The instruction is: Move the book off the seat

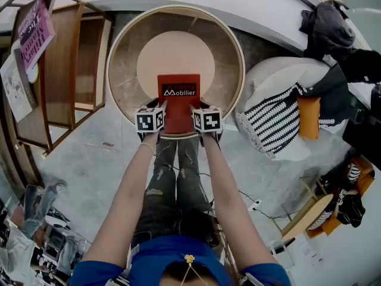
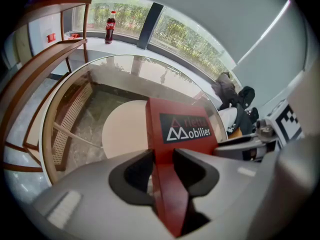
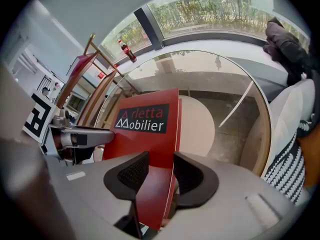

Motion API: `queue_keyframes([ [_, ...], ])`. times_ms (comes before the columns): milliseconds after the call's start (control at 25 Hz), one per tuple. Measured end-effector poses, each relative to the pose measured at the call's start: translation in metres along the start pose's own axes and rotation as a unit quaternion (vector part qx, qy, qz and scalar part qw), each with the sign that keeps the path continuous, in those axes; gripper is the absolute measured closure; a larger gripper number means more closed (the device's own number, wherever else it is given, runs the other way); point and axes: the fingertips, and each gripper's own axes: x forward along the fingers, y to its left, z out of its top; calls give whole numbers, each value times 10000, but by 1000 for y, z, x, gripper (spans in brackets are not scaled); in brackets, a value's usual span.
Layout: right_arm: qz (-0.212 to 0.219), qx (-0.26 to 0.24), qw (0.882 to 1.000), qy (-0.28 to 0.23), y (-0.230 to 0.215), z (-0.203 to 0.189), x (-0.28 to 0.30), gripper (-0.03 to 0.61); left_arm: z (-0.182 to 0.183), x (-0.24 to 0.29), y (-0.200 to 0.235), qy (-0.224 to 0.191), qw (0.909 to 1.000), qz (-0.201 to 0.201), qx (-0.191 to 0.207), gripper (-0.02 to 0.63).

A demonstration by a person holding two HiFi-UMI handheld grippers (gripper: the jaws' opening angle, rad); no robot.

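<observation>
Wooden shelf rack [image 1: 65,64]: seen at the far left, standing on the grey floor [image 1: 113,154]; a pink-covered magazine [image 1: 36,31] is propped on its left side.
Cola bottle [image 2: 109,27]: seen upright on the window ledge, far beyond the rack, in the left gripper view.
Left tool [image 1: 161,108] [image 2: 162,166]: pointed steeply down and clamped on the left edge of the book, with one dark pad pressed on each face.
Book [image 1: 178,97] [image 2: 182,129] [image 3: 145,129]: a red hardback with a black label printed "Mobilier" in white. It is held between the two tools at the near side of the seat, with its lower end over the near rim and its cover turned upward. Whether its far end rests on the seat cannot be told.
Right tool [image 1: 195,108] [image 3: 161,171]: pointed steeply down and clamped on the right edge of the book, just beside the left tool, with the book gripped between its pads.
Seat [image 1: 229,70]: round, wood-rimmed, with a glassy top through which a pale disc is seen; it is placed between the rack and the pouf.
Pouf [image 1: 268,79]: pale, set just right of the seat, with a black-and-white striped cloth [image 1: 277,124] and an orange cushion [image 1: 309,117] laid on it.
Dark clothing [image 1: 327,25]: piled at the far right.
</observation>
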Motion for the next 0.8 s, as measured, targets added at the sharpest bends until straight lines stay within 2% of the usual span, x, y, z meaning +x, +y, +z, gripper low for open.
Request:
queue_keyframes([
  [680,70,51,9999,-71,-1,0,0,437,1,-1,-1,-87,9999,51,-7,488],
  [800,-99,-39,9999,-55,-7,-1,-6,442,2,-4,-2,-135,9998,114,113,488],
])
